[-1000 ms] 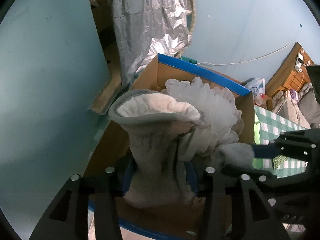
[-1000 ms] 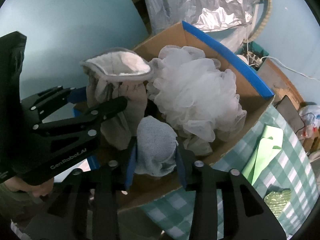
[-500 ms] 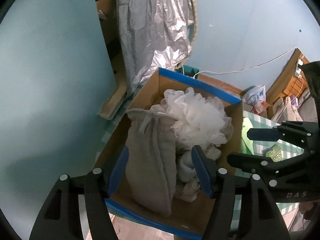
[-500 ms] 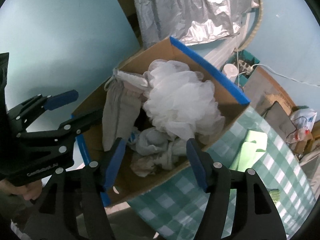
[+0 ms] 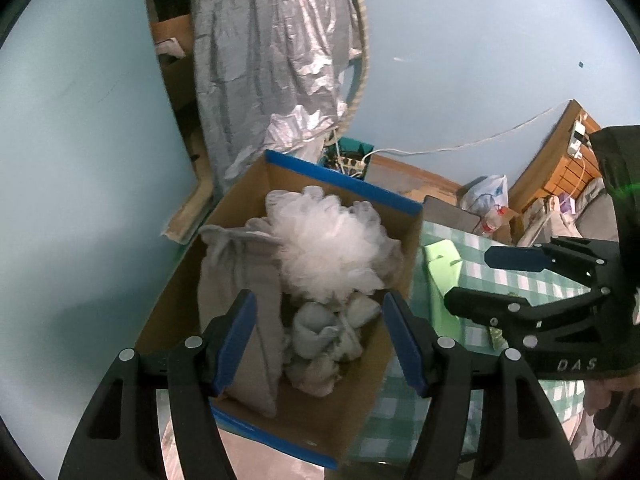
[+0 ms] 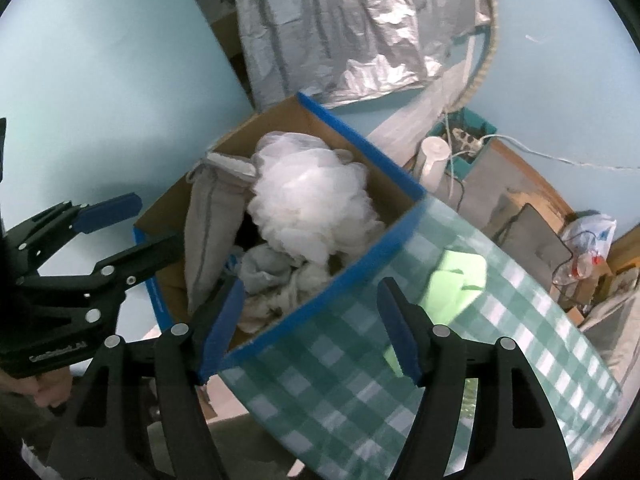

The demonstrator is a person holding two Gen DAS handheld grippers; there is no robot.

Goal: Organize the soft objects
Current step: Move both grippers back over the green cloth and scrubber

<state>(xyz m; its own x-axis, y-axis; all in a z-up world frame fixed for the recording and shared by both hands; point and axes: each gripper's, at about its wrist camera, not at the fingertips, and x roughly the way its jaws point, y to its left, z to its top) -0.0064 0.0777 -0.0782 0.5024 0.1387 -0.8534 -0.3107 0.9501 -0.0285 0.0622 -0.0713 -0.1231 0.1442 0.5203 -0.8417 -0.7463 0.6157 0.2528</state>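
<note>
A cardboard box (image 5: 248, 184) with blue-taped edges stands at the end of the table; it also shows in the right wrist view (image 6: 360, 148). Inside lie a white mesh bath pouf (image 5: 324, 248) (image 6: 308, 204), a grey fleece-lined pouch (image 5: 236, 280) (image 6: 208, 232) along the left wall, and a rolled light-grey cloth (image 5: 316, 328) (image 6: 264, 272) over crumpled white fabric. My left gripper (image 5: 316, 336) is open and empty above the box. My right gripper (image 6: 310, 320) is open and empty above the box's near corner and the table.
A green-and-white checked tablecloth (image 6: 360, 376) covers the table beside the box. A light green foam piece (image 6: 456, 276) (image 5: 442, 264) lies on it. Silver foil sheeting (image 5: 272, 60) hangs behind the box. Cables, a plastic bag (image 5: 486, 196) and wooden furniture are at the right.
Both grippers have let go: the left released the grey pouch, the right the rolled grey cloth, and both now lie in the box. Both grippers have opened and drawn back upward.
</note>
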